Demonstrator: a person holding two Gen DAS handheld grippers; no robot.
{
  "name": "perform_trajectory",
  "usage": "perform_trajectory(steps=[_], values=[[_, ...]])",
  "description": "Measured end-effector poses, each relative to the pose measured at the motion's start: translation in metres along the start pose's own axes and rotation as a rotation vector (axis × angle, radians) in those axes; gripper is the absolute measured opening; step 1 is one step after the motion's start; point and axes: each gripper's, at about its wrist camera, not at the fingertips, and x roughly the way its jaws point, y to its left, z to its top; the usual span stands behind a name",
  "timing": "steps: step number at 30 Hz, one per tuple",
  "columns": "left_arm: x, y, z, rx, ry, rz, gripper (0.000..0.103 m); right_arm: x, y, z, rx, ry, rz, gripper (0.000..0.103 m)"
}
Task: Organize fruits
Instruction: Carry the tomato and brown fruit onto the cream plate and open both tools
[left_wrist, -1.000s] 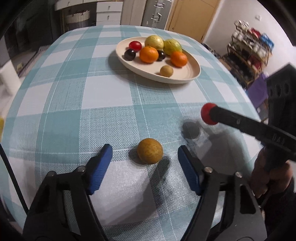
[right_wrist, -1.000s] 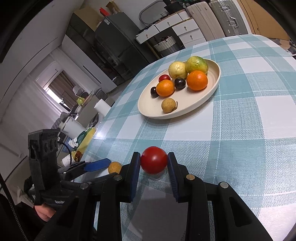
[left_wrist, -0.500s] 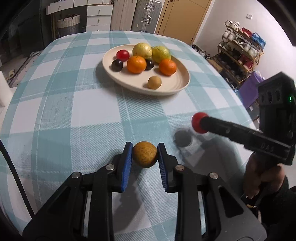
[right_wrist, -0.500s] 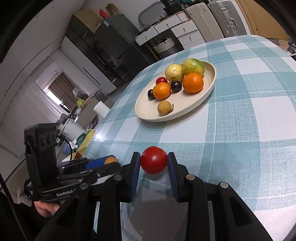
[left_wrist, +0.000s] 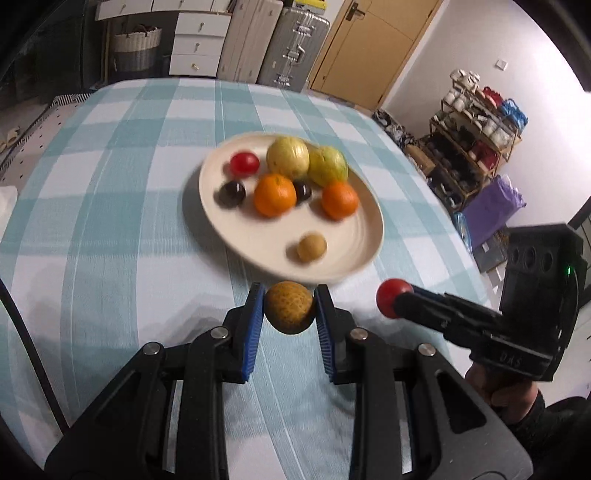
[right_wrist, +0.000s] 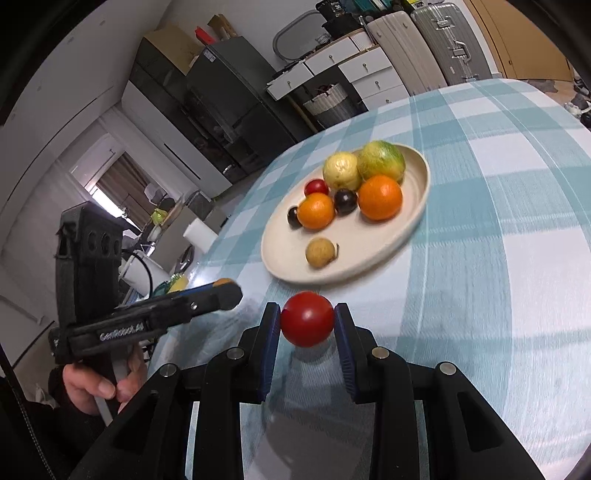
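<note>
My left gripper (left_wrist: 290, 312) is shut on a small rough brownish-orange fruit (left_wrist: 290, 312), held above the cloth just short of the cream plate (left_wrist: 364, 254). My right gripper (right_wrist: 307, 319) is shut on a red round fruit (right_wrist: 307, 319), also lifted and near the plate (right_wrist: 417, 221). The plate holds two oranges (left_wrist: 275, 194), two yellow-green fruits (left_wrist: 288, 157), a red fruit (left_wrist: 244, 163), two dark plums (left_wrist: 231, 192) and a small tan fruit (left_wrist: 311, 248). Seen from the left wrist, the right gripper (left_wrist: 391, 297) with its red fruit lies to the right.
A round table under a teal-and-white checked cloth (left_wrist: 110, 221) carries everything. Drawers, suitcases and a door stand behind it, and a cluttered shelf (left_wrist: 476, 136) lies to the right. A hand (right_wrist: 96, 387) holds the left gripper's handle at the table's left edge.
The left gripper closed on the brownish-orange fruit, lifted it off the cloth and carried it toward the plate. The right gripper kept its hold on the red fruit and edged toward the plate.
</note>
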Motion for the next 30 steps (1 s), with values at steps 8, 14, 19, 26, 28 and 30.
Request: perform_trajectory(steps=[8,14,19,26,28,30], values=[[0.023,0.003,0.035,0.008,-0.015,0.055,0.024,0.011,0.006,0.036,-0.049,-0.032,0.007,0.03],[0.037,0.007,0.05,-0.012,-0.011,0.047,0.024,0.027,0.007,0.059,-0.083,-0.038,-0.075,0.03],[0.048,0.012,0.054,-0.031,0.009,0.038,0.024,0.04,0.004,0.069,-0.082,-0.024,-0.096,0.03],[0.06,0.017,0.058,-0.043,0.026,0.031,0.024,0.053,0.002,0.075,-0.073,-0.01,-0.099,0.03],[0.062,0.018,0.059,-0.044,0.029,0.029,0.024,0.054,0.002,0.075,-0.079,-0.006,-0.11,0.03],[0.065,0.018,0.06,-0.047,0.042,0.027,0.024,0.058,0.001,0.076,-0.08,0.004,-0.123,0.03]])
